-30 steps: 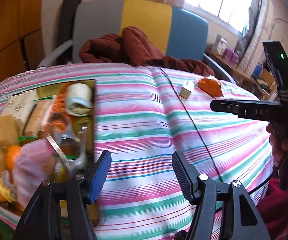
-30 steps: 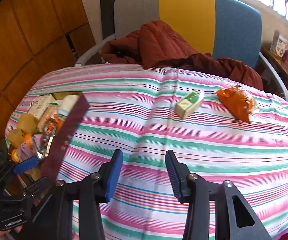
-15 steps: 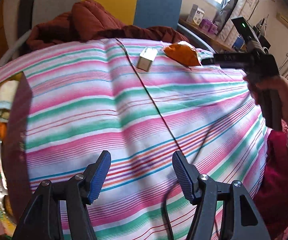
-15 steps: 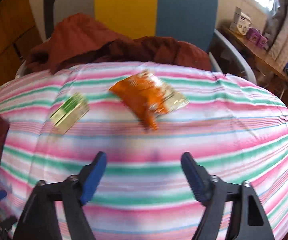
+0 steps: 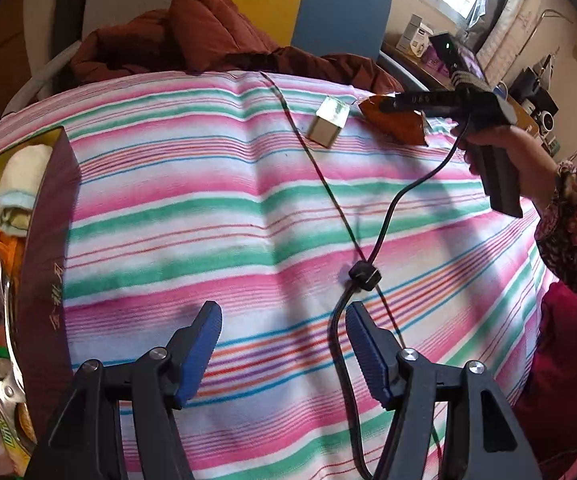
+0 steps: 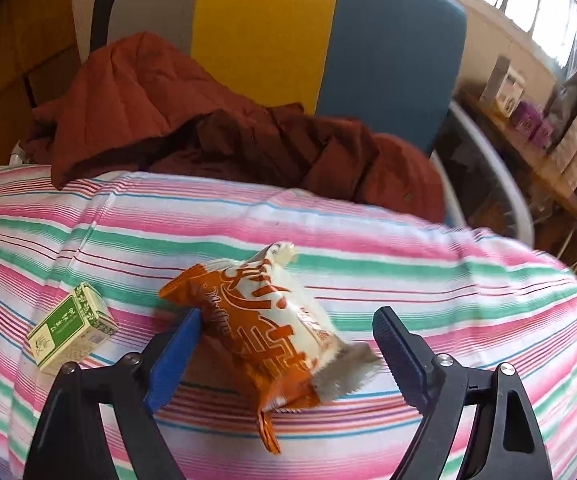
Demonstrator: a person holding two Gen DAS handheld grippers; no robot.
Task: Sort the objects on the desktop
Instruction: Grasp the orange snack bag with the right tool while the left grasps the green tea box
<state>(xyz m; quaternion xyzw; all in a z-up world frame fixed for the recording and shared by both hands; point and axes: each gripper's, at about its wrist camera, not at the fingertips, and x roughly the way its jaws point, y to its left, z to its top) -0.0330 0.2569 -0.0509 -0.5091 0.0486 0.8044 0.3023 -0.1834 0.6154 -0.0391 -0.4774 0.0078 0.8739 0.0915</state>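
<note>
At the surface's left edge, the dark maroon open box (image 5: pixel 44 248) is sitting filled with sorted items. The left gripper (image 5: pixel 282 350) is hovering released over bare striped cloth. The right gripper (image 6: pixel 284 344), having swung over from the box, is closing its jaws around the orange-and-white crinkled snack packet (image 6: pixel 264 320) near the far right corner, not yet gripping; the small green-and-cream carton (image 6: pixel 70 326) is lying just left of it.

Snack packet (image 6: pixel 264 320) on the tablecloth (image 6: pixel 428 280), small box (image 6: pixel 72 328) just left, chair (image 6: pixel 328 40) behind.

Striped tablecloth (image 6: pixel 428 264) bears snack packet (image 6: pixel 272 332), small box (image 6: pixel 70 328), perhaps cable (image 5: pixel 340 344).
</note>
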